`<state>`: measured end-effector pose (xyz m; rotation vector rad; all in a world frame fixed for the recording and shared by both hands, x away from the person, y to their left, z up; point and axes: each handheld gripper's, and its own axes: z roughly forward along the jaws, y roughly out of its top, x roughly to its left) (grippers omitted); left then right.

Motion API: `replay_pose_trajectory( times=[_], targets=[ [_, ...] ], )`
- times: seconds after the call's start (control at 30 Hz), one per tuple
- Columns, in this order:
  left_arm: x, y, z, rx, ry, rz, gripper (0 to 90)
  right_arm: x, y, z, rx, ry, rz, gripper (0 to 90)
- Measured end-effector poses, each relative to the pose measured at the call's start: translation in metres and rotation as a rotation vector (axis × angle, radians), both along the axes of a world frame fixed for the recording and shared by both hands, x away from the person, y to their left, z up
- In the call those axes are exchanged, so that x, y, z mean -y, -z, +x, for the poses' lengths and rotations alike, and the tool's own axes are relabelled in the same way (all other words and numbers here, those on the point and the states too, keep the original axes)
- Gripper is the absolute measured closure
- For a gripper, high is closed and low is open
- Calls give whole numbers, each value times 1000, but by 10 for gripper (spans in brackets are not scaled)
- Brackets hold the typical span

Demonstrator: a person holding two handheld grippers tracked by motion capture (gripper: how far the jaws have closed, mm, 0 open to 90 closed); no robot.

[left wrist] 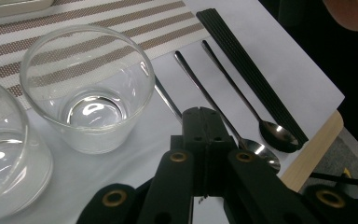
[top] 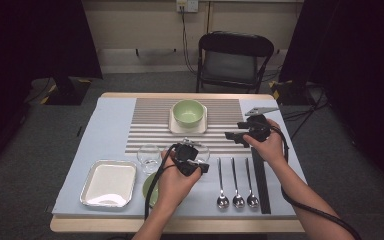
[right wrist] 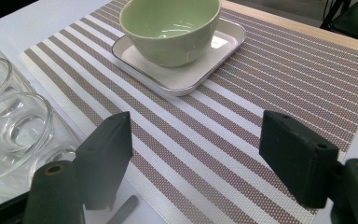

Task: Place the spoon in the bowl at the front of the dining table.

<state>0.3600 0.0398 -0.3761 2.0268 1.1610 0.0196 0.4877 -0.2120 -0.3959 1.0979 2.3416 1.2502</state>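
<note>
The left gripper (top: pixel 192 159) hovers just in front of the striped placemat (top: pixel 150 131), at its near edge, with its fingers pressed fully together and holding nothing. In the left gripper view the closed tips (left wrist: pixel 204 122) point past a clear glass tumbler (left wrist: pixel 88 86), which stands upright on the counter (top: pixel 105 120) at the placemat's near edge, to the left of and beyond the fingers and not touching them. A second glass (left wrist: pixel 4 149) stands just beside it, farther from the spoons (top: pixel 236 182). The spoons lie with their long axes running away from the placemat toward the person, and the black chopsticks (top: pixel 260 180) lie parallel beside them. The left hand is the nearer one to the tumbler; to take it, the fingers would probably have to open first and swing toward the rim. The right gripper (top: pixel 242 134) hangs over the placemat's right part, its fingers (right wrist: pixel 105 156) spread wide and empty, facing the green bowl (right wrist: pixel 170 25) on its white dish (right wrist: pixel 186 77). No brand, label or writing can be read, though the glass surfaces are too glary to be sure.
</note>
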Motion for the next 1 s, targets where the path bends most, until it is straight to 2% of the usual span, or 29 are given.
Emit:
replay_pose_trajectory(
  times=[0.27,0.33,0.4,0.47,1.0],
  targets=[
    [8,6,-2,-3,3,15,900,0,0,-1,-1,-3,1,251],
    [9,7,-1,5,-6,36,900,0,1,-1,-3,-5,0,251],
    [10,9,-1,2,-5,25,900,-1,2,0,-6,-7,-1,251],
    [11,9,-2,8,0,36,900,-1,2,-1,-7,-8,-3,251],
    [27,15,-6,3,6,28,900,-2,3,-1,-7,-10,-3,251]
  ],
)
